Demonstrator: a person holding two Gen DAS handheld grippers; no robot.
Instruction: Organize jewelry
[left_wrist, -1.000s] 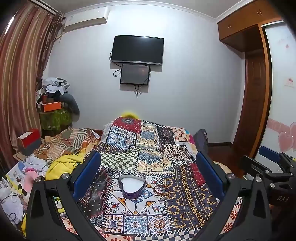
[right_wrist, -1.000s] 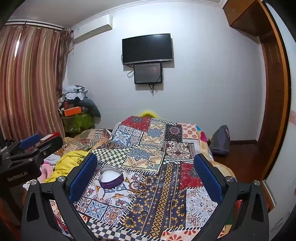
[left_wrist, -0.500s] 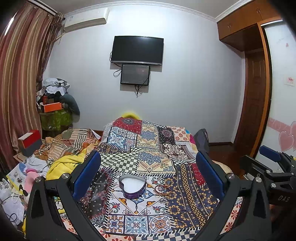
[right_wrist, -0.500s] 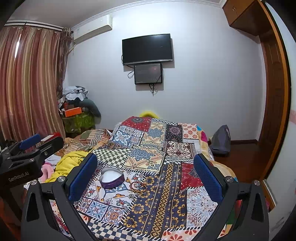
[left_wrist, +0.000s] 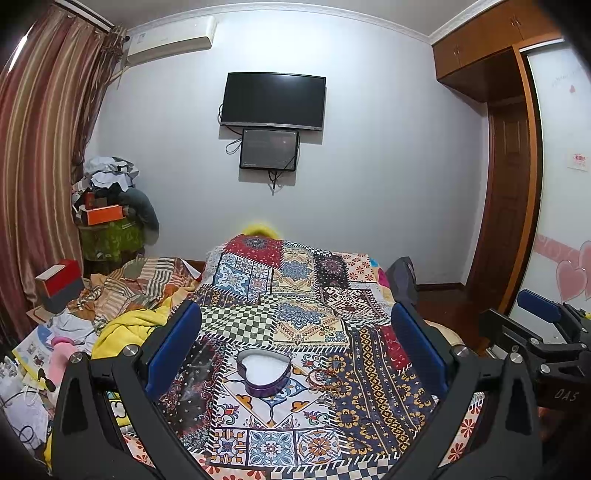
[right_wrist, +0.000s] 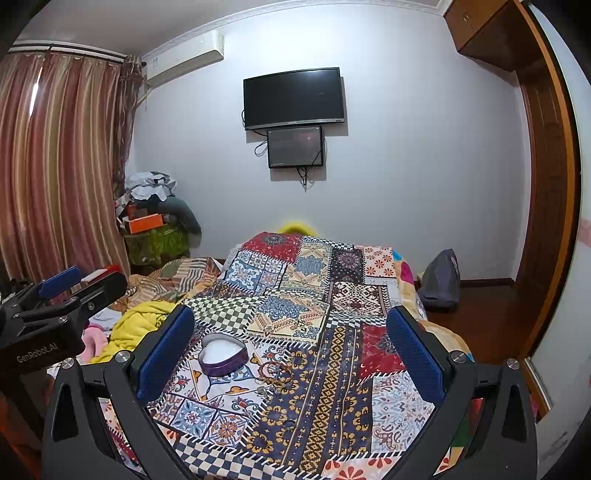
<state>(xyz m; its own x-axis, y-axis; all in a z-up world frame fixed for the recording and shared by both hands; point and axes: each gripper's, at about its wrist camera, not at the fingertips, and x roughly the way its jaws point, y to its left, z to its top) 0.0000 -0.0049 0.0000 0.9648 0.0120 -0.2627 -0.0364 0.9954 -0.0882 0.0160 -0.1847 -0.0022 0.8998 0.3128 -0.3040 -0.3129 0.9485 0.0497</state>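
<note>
Both tools are wide open and hold nothing. The jewelry (right_wrist: 275, 373) lies just right of the heart box (right_wrist: 222, 353), nearer the right tool (right_wrist: 290, 354).

Readable markings. In the right wrist view, the black body of the left tool (right_wrist: 59, 291), seen at the left edge, bears white lettering "GenRobot.AI". In the left wrist view, the black body of the right tool (left_wrist: 535, 328), seen at the right edge, bears pale lettering "DAS". A small white sign (left_wrist: 578, 161) on the wardrobe door (left_wrist: 561, 192) carries red characters, too small to read. The two wall screens (left_wrist: 273, 101) each carry a tiny mark on the lower frame, illegible in both views.
</note>
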